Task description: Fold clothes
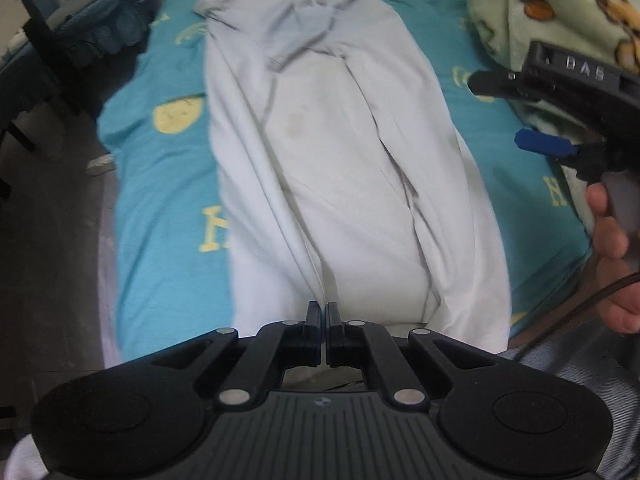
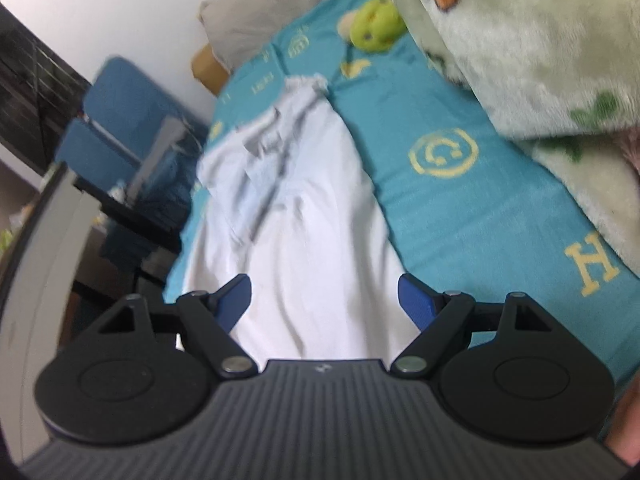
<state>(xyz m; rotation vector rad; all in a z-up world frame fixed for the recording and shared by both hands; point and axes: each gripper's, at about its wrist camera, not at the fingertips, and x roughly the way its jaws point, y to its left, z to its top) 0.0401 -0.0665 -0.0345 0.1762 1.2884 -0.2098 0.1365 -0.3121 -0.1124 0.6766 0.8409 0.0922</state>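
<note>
Fold clothes, both wrist views. A white garment [image 1: 328, 152] lies spread on the teal bed sheet [image 1: 160, 200], its long axis running from the near edge of the bed to the far end, where bunched grey fabric, probably collar or sleeves, lies across it. Both side edges appear turned in toward the middle, forming a long narrow strip; this is a judgement from the creases.

The left tool [image 1: 323, 312] hangs at the near end of the garment, pointing steeply down at the hem, its jaws fully closed. A fold of white cloth rises toward the fingertips, but whether cloth is pinched between them cannot be told, as the contact is hidden behind the fingers.

The right tool [image 1: 508, 110] stands at the right side of the scene, over the sheet and clear of the garment, held by a hand [image 1: 612, 240]. Its jaws are wide apart with nothing between them; in its own view the garment's near end [image 2: 320, 240] is framed between the blue pads [image 2: 416, 300] without touching them.

The garment extends away from both tools along its length, so the coming fold likely carries the near hem toward the far end. The left tool is the nearer to that hem.

A patterned blanket [image 1: 552, 8] lies along the right of the bed, and a green plush toy [image 2: 374, 24] at the far end.
</note>
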